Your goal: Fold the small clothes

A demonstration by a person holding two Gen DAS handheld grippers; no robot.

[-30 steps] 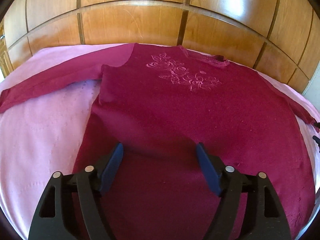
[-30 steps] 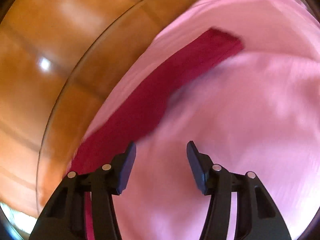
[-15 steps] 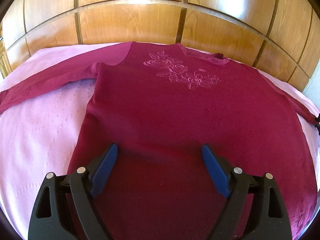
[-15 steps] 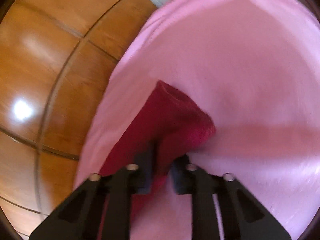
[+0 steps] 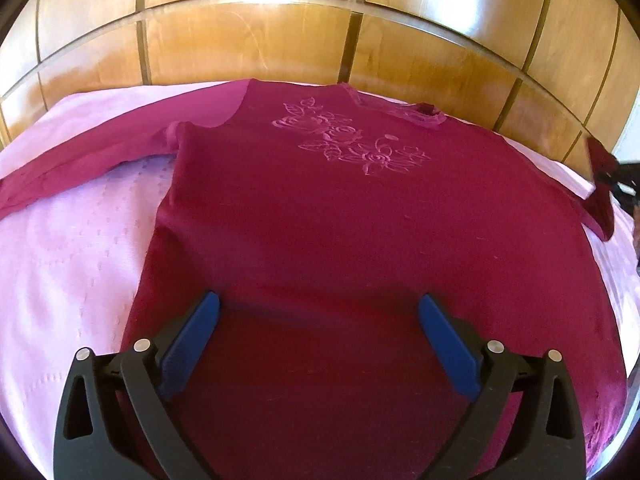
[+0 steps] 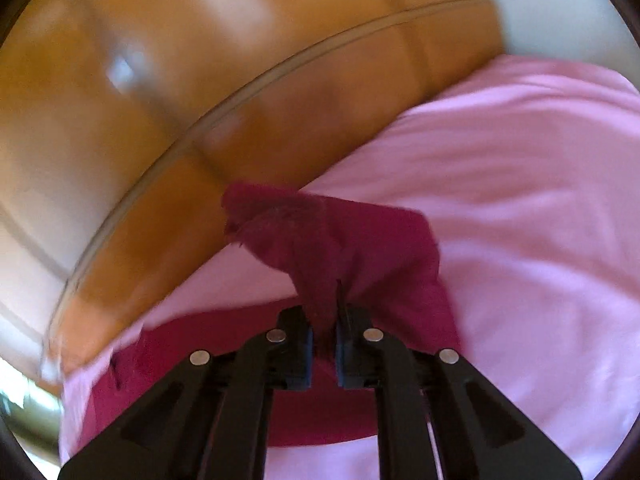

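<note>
Lying flat, front side up, on a pale pink quilted bedspread, a dark magenta long-sleeved knit sweater has its neckline toward the glossy wooden panelled headboard and its hem toward the left wrist camera, so its long axis runs from camera to headboard. A tone-on-tone embroidered rose motif sits on the chest; no brand, label or writing can be read. One sleeve stretches out to the left across the bedspread. The other sleeve's cuff is lifted off the bed, bunched and pinched between the closed fingers of the right gripper; that view is motion-blurred. The left gripper hovers over the lower body of the sweater with its blue-padded fingers spread wide, holding nothing.
</note>
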